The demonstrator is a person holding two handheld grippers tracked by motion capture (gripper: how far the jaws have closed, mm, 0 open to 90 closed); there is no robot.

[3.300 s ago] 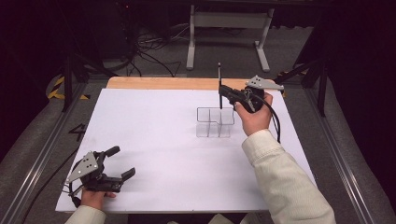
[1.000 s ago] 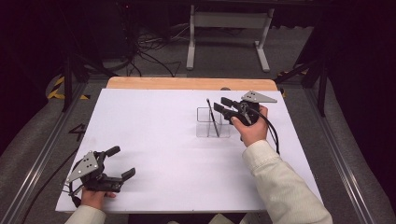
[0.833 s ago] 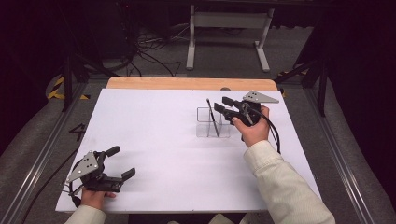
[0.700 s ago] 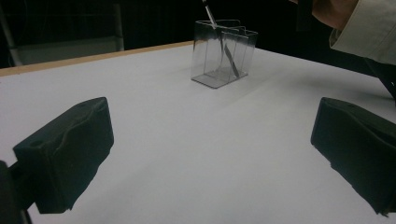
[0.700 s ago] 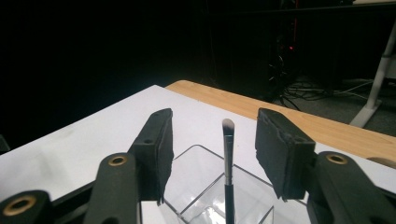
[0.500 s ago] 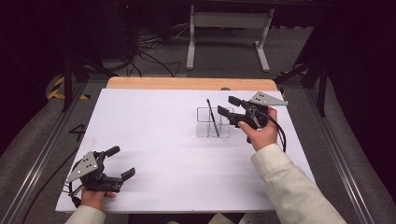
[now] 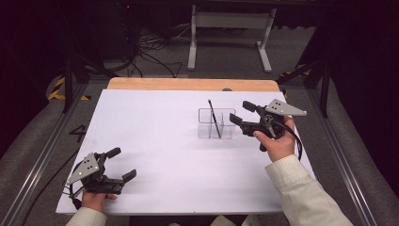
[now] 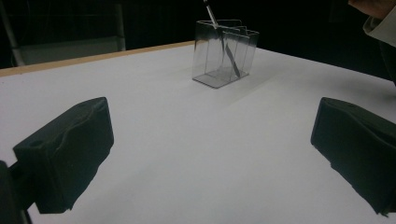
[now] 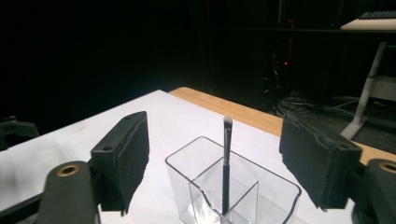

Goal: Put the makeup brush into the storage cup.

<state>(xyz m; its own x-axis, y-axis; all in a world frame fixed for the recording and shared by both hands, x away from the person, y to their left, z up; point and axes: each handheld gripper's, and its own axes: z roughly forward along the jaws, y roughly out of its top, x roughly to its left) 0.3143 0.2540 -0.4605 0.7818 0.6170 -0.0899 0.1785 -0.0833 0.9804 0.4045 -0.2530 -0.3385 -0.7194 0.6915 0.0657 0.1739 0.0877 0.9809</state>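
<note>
**Brush stands in the clear organiser, both tools spread**

A slim black-handled makeup brush [image 7: 213, 117] stands tilted in a clear plastic divided organiser [image 7: 216, 124] on the white-covered bench [image 7: 155, 141]. The right tool [image 7: 239, 113] hovers just beside the organiser, jaws spread and holding nothing. The left tool [image 7: 121, 164] rests near the bench's front left corner, well apart, jaws spread wide and holding nothing.
</note>
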